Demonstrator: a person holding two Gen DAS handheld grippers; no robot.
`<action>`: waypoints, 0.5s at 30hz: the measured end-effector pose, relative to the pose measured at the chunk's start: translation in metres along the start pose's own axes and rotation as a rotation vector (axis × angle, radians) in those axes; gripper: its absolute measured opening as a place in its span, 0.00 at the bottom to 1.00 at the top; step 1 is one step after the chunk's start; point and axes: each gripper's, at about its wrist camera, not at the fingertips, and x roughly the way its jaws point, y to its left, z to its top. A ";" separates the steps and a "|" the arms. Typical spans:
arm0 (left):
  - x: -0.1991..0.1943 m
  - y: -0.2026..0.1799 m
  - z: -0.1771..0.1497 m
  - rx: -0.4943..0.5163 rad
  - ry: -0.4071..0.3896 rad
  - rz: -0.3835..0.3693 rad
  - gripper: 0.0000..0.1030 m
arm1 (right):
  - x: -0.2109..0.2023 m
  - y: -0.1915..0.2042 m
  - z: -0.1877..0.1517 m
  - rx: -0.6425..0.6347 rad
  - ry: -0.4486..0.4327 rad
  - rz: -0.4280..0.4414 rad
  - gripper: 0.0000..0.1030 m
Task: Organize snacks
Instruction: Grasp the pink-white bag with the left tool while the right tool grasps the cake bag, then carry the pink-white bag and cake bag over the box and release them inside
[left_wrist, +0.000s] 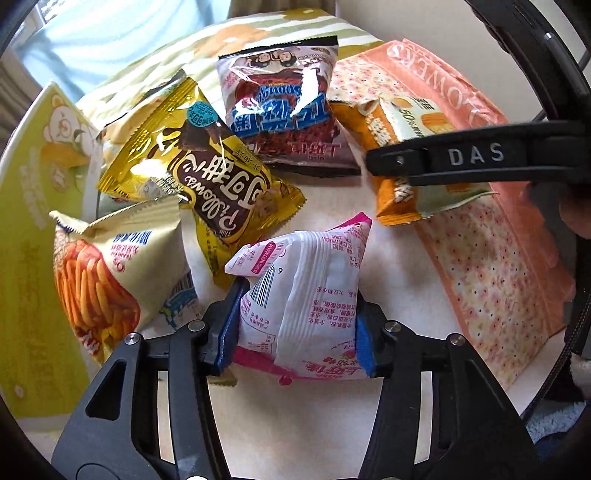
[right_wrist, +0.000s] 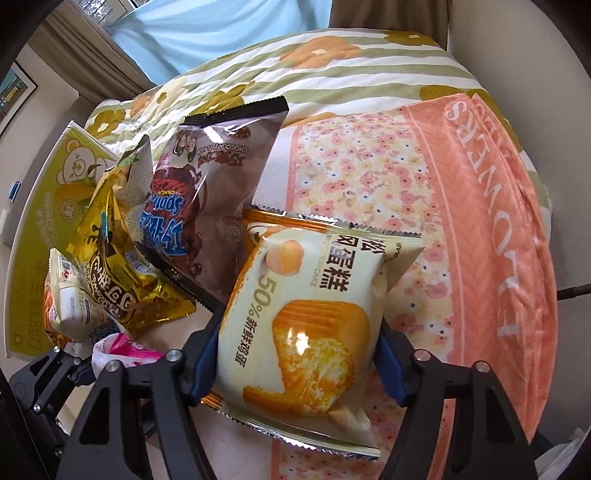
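My left jaws (left_wrist: 295, 325) are closed on the pink-and-white packet (left_wrist: 301, 291); both blue pads press its sides, and the packet stands upright between them over the white surface (left_wrist: 399, 266). My right jaws (right_wrist: 295, 362) enclose the cake packet (right_wrist: 306, 332), cream and orange in colour, with a pad against each of its long edges. In the left wrist view this same packet (left_wrist: 402, 162) sits right of centre, partly over the peach floral towel (left_wrist: 491, 236), with one black finger (left_wrist: 461, 162) of the right tool across it.

Remaining snacks lie in a loose pile behind and to the left:
- gold-and-brown packet (left_wrist: 207, 173), uppermost in the pile;
- chocolate packet with blue lettering (left_wrist: 284, 107), next to it, towards the back;
- cream packet showing orange sticks (left_wrist: 114, 273), at near left.

A yellow-green carton with a bear print (left_wrist: 37, 206) stands at the far left. A striped flower-print quilt (right_wrist: 332, 70) lies beyond.
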 end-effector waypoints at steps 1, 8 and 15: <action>-0.003 -0.002 -0.001 -0.004 -0.003 -0.001 0.46 | -0.002 -0.001 -0.002 0.001 -0.002 0.000 0.63; -0.030 -0.017 -0.010 -0.017 -0.043 0.015 0.45 | -0.031 -0.011 -0.017 0.015 -0.035 -0.004 0.62; -0.075 -0.022 -0.007 -0.087 -0.122 -0.004 0.45 | -0.082 -0.012 -0.028 -0.017 -0.099 0.000 0.62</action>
